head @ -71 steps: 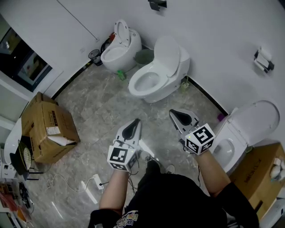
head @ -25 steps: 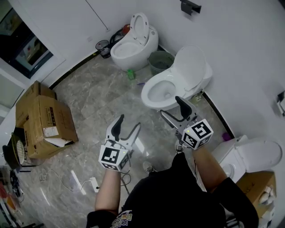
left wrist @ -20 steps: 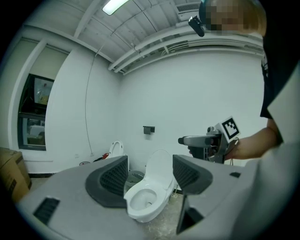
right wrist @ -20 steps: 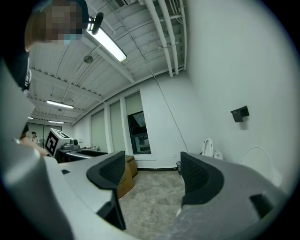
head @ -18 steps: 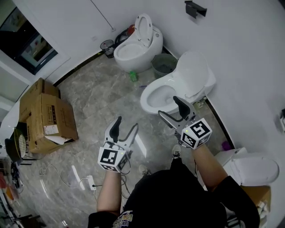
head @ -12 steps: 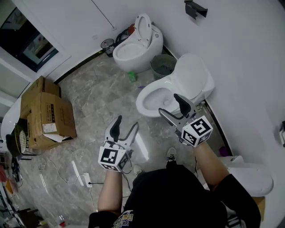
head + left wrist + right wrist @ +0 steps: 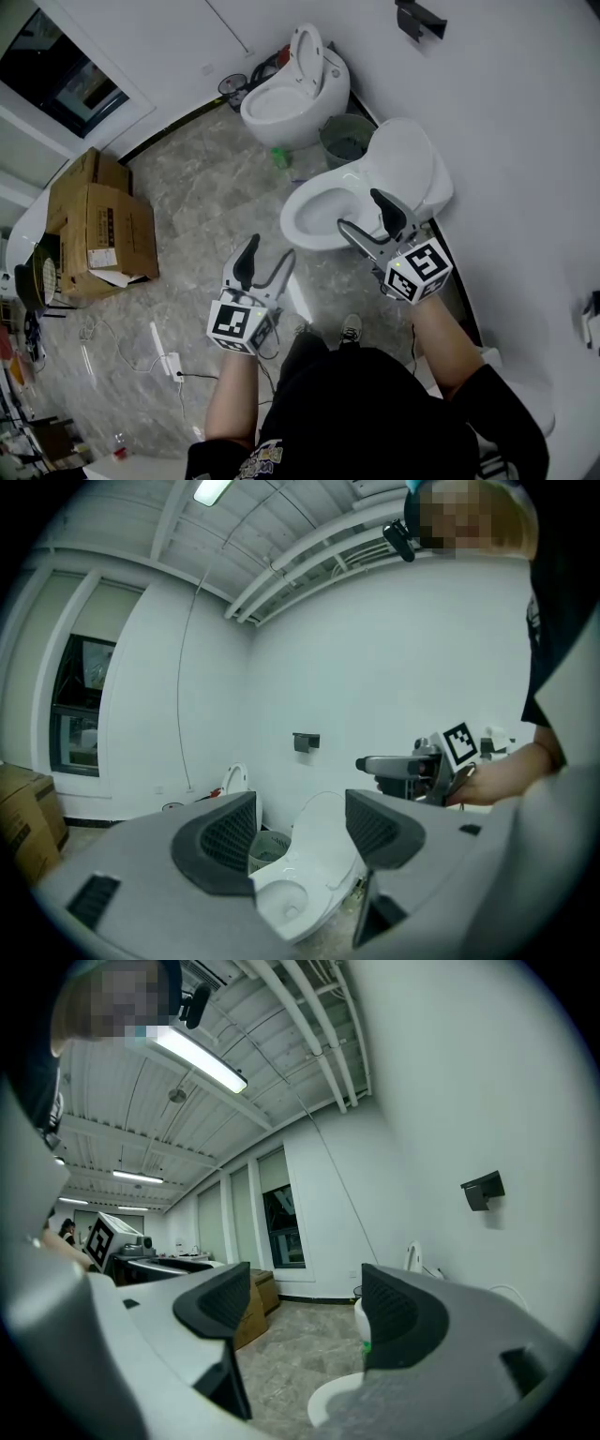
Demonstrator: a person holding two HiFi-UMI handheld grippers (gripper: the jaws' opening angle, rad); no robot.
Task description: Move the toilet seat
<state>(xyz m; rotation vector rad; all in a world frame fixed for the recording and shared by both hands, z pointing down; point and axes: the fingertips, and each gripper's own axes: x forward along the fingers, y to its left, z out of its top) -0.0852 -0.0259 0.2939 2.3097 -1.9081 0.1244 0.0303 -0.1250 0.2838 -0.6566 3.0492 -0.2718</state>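
A white toilet (image 7: 323, 214) stands against the wall with its seat and lid (image 7: 405, 161) raised upright. My right gripper (image 7: 364, 215) is open and hovers over the bowl's near right rim, holding nothing. My left gripper (image 7: 268, 252) is open and empty above the marble floor, left of the bowl. In the left gripper view the toilet (image 7: 302, 878) shows between the open left gripper (image 7: 300, 832), with the right gripper (image 7: 412, 766) off to the right. In the right gripper view only the bowl's rim (image 7: 330, 1402) shows below the open right gripper (image 7: 305, 1307).
A second, egg-shaped toilet (image 7: 289, 92) stands farther along the wall, with a green bin (image 7: 345, 141) between the two toilets. Cardboard boxes (image 7: 94, 223) sit at the left. A power strip with its cable (image 7: 172, 366) lies on the floor. A black bracket (image 7: 419, 19) hangs on the wall.
The person has walked from the toilet at the right up to the middle toilet. The right gripper now hangs over its bowl rim. Both grippers have stayed open.
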